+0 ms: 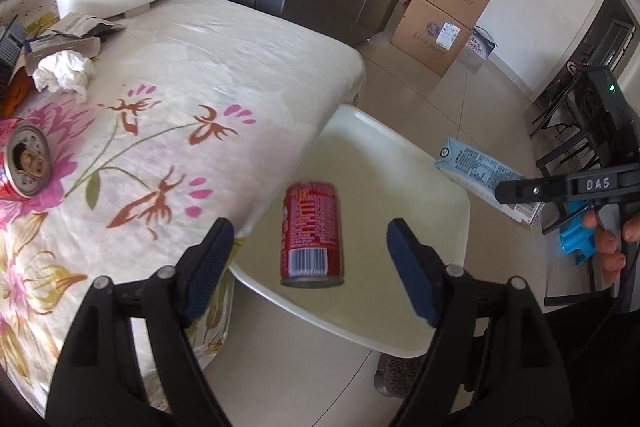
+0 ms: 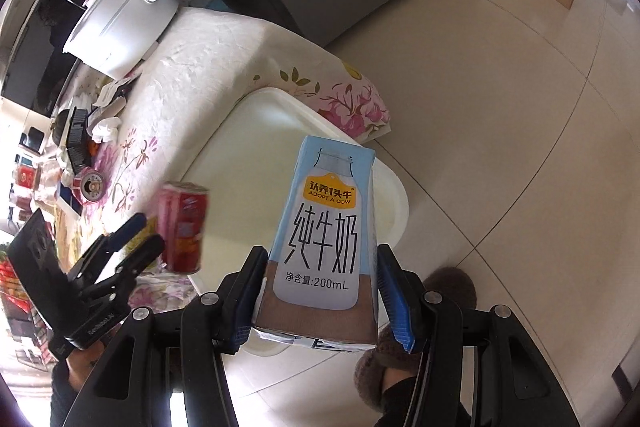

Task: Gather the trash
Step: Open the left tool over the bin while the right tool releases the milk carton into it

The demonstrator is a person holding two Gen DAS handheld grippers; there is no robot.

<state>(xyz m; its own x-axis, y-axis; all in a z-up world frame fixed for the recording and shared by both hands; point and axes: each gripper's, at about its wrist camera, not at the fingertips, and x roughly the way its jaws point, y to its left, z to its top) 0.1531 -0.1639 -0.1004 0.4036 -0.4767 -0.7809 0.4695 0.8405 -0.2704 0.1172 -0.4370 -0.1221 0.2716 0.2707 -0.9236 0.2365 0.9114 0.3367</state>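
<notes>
Your right gripper's milk carton [image 2: 325, 227] at lower centre reads "ADOPT A COW", "纯牛奶" and "净含量:200mL", "DAS" stands on the right gripper [image 1: 592, 185] at right edge — white letters, your red can [image 1: 312, 233] carries a barcode, its digits unreadable.

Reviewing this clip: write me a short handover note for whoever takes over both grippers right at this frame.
Left gripper: open, red can loose between its fingers, blurred, over the white bin.
Right gripper: shut on the milk carton, held above the bin.
Done: nothing visible in the bin yet.
Left on the flowered table: opened can, crumpled tissue, torn packaging.
</notes>
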